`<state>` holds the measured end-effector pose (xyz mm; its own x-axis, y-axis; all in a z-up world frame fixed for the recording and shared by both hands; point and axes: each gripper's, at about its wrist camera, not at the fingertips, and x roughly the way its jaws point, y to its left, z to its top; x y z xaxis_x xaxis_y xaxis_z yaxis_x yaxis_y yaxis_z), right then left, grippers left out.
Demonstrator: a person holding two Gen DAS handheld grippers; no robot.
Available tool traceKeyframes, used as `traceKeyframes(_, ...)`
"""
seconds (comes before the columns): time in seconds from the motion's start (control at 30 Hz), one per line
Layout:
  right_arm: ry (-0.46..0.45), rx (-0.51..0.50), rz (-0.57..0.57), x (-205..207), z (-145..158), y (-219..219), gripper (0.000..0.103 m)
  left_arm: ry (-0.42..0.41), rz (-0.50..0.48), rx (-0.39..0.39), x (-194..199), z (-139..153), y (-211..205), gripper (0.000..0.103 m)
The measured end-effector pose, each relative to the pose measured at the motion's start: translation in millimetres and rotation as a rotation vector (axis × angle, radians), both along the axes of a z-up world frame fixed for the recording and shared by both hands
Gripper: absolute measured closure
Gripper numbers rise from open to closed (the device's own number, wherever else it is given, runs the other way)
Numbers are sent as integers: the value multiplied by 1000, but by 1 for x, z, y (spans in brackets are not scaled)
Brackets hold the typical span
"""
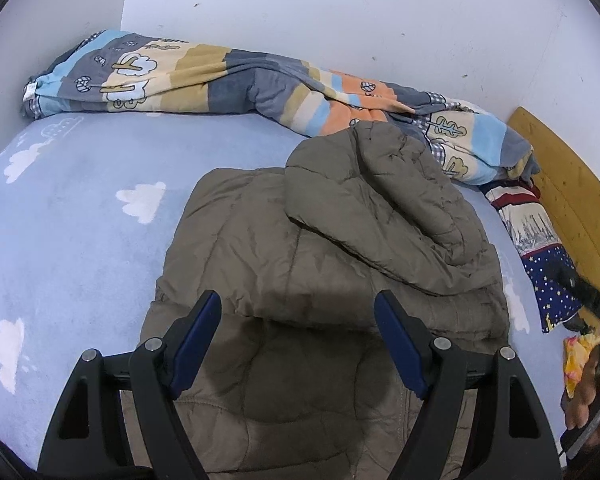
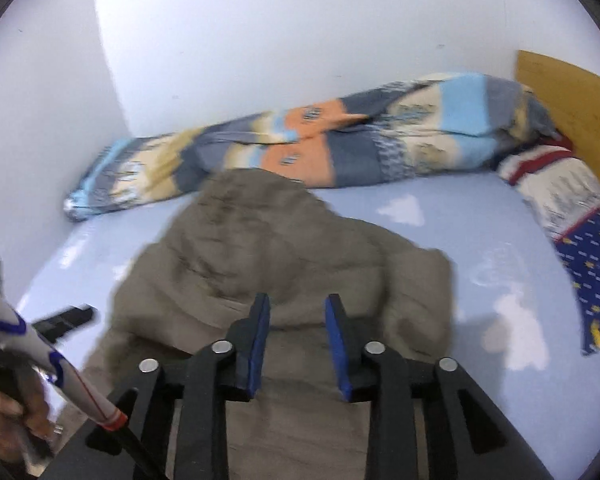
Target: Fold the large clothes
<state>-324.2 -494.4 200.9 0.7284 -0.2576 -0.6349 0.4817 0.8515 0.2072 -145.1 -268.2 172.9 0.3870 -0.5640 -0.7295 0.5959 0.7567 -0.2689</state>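
An olive-brown quilted puffer jacket [image 1: 320, 264] lies on the light blue bed sheet [image 1: 72, 240], with its upper part and hood folded over the body. My left gripper [image 1: 298, 304] is open and empty, its blue-padded fingers spread wide just above the jacket's near part. In the right wrist view, which is blurred, the jacket [image 2: 284, 248] lies ahead. My right gripper [image 2: 298, 304] is open and empty above the jacket's near edge, its fingers closer together than the left's. The left gripper's tips [image 2: 64, 322] show at the left of the right wrist view.
A striped patchwork quilt [image 1: 228, 80] is bunched along the white wall at the back. A starred blue and white pillow [image 1: 540, 248] lies at the right by a wooden headboard [image 1: 572, 192]. The right hand and its gripper [image 1: 592, 308] show at the right edge.
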Motion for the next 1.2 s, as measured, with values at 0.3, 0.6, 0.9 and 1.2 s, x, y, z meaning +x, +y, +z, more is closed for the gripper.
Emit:
traceKeyframes(0.3, 69, 60, 28, 100, -41, 0, 70, 18, -13, 15, 4, -6, -7, 25)
traceKeyframes(0.6, 225, 95, 15, 118, -112, -3, 70, 29, -25, 29, 7, -10, -12, 25)
traceKeyframes(0.9, 83, 115, -4, 66, -45, -26, 70, -20, -49, 32, 12, 15, -39, 25)
traceKeyframes(1.2, 168, 144, -61, 74, -76, -66, 70, -4, -128, 166, 44, -31, -132, 27)
